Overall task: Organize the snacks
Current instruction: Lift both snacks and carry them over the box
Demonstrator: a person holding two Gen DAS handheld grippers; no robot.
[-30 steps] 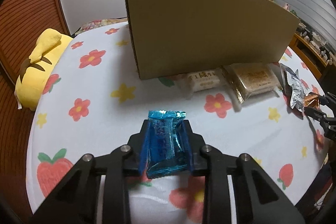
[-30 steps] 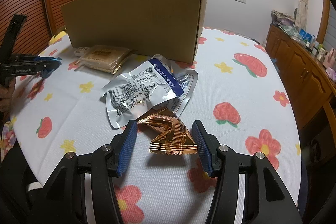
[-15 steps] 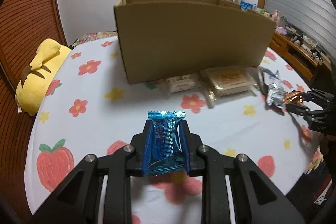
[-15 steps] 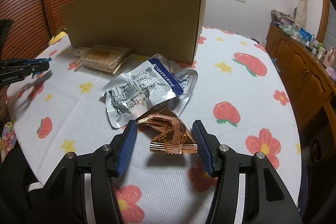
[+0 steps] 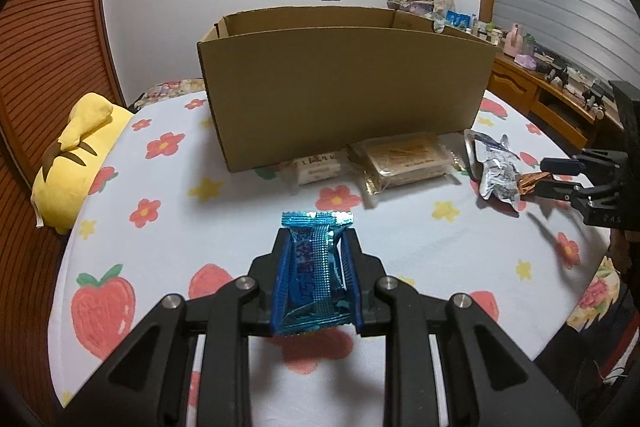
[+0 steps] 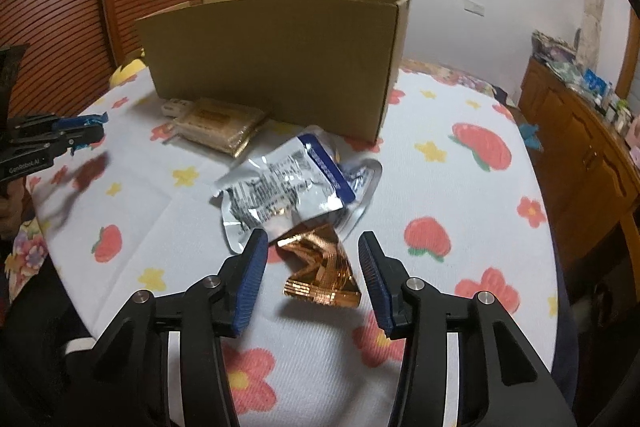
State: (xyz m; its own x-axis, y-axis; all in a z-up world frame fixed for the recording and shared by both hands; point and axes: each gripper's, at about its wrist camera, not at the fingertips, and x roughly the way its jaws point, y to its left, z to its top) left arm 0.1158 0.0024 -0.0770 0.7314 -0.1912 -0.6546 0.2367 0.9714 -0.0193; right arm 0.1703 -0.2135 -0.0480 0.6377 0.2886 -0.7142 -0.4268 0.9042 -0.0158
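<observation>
My left gripper [image 5: 316, 255] is shut on a blue foil snack packet [image 5: 314, 271] and holds it above the table, in front of the open cardboard box [image 5: 344, 95]. My right gripper [image 6: 312, 259] is open, its jaws on either side of a copper foil wrapper [image 6: 320, 275] that lies on the cloth, apart from both pads. A silver pouch with a blue band [image 6: 288, 187] lies just beyond the wrapper. A tan biscuit pack [image 5: 404, 159] and a small white packet [image 5: 318, 165] lie against the box front.
The round table has a white cloth with flowers and strawberries [image 5: 160, 227]. A yellow plush cushion [image 5: 76, 155] lies at its left edge. A wooden sideboard with clutter [image 6: 588, 131] stands to the right. The left gripper shows at the left of the right wrist view [image 6: 86, 131].
My left gripper has risen and drawn back with the blue packet, so the box's open top now shows. My right gripper has risen slightly and tilted over the copper wrapper, still open.
</observation>
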